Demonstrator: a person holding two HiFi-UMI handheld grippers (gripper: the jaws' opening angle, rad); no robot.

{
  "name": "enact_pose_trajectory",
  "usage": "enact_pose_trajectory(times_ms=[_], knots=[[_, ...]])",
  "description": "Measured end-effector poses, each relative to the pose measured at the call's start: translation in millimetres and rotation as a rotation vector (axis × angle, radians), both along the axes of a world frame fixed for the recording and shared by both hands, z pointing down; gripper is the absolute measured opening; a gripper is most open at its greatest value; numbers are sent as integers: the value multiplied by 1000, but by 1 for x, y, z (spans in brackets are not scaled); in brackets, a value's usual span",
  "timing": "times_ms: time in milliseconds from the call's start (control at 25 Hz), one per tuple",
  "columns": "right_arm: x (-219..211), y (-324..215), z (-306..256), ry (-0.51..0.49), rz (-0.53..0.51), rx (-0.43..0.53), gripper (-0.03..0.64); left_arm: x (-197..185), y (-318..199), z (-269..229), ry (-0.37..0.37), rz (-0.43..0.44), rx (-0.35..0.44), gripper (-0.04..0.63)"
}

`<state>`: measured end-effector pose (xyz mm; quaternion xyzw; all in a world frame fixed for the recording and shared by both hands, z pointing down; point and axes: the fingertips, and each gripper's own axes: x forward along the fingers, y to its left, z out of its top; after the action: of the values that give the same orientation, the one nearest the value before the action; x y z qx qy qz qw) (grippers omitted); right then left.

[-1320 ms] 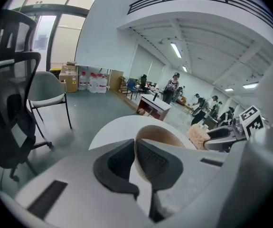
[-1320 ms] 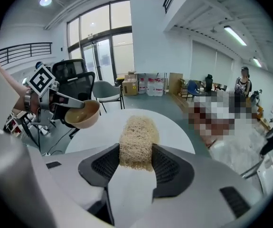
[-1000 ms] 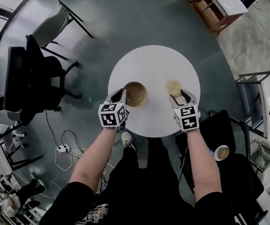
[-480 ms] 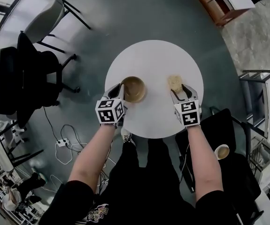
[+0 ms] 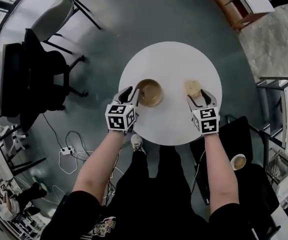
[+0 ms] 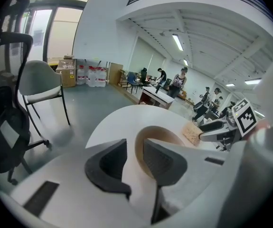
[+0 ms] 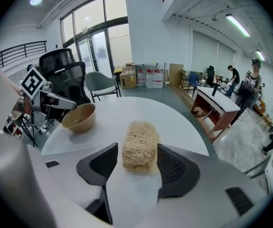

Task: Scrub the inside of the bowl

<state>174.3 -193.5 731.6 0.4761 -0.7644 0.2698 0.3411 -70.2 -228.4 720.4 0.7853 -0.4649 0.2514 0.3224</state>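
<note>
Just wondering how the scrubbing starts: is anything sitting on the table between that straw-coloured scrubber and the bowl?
Nothing visible does. Only bare white table lies between the scrubber and the bowl, which stand apart on it.

Count on the tabletop: 1 round white table point(image 5: 174, 64), 1 tan bowl point(image 5: 150, 92), 1 straw-coloured scrub pad point(image 5: 193, 88).
Grippers: 2, namely left gripper point(image 5: 132, 95) and right gripper point(image 5: 199, 98).
On the floor: 1 grey shell chair point(image 5: 51, 21), 1 black office chair point(image 5: 38, 79), 1 power strip point(image 5: 65, 158).
Distant people in the left gripper view are too small to count.
</note>
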Motion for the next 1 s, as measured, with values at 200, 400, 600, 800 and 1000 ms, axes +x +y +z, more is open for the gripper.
enact_pose_trajectory(times_ms=[200, 400, 600, 800, 1000], knots=[[8, 1, -31, -19, 70, 78, 255, -17, 7, -33, 1, 2, 58, 98], [11, 19, -82, -38, 190, 161, 23, -35, 33, -74, -8, 34, 94, 17], [-18, 52, -135, -101, 249, 224, 21, -50, 72, -119, 19, 75, 121, 6], [-59, 101, -185, -149, 266, 282, 21, -71, 119, -157, 67, 93, 134, 6], [-97, 156, -218, -195, 291, 327, 21, -88, 170, -181, 121, 131, 172, 6]])
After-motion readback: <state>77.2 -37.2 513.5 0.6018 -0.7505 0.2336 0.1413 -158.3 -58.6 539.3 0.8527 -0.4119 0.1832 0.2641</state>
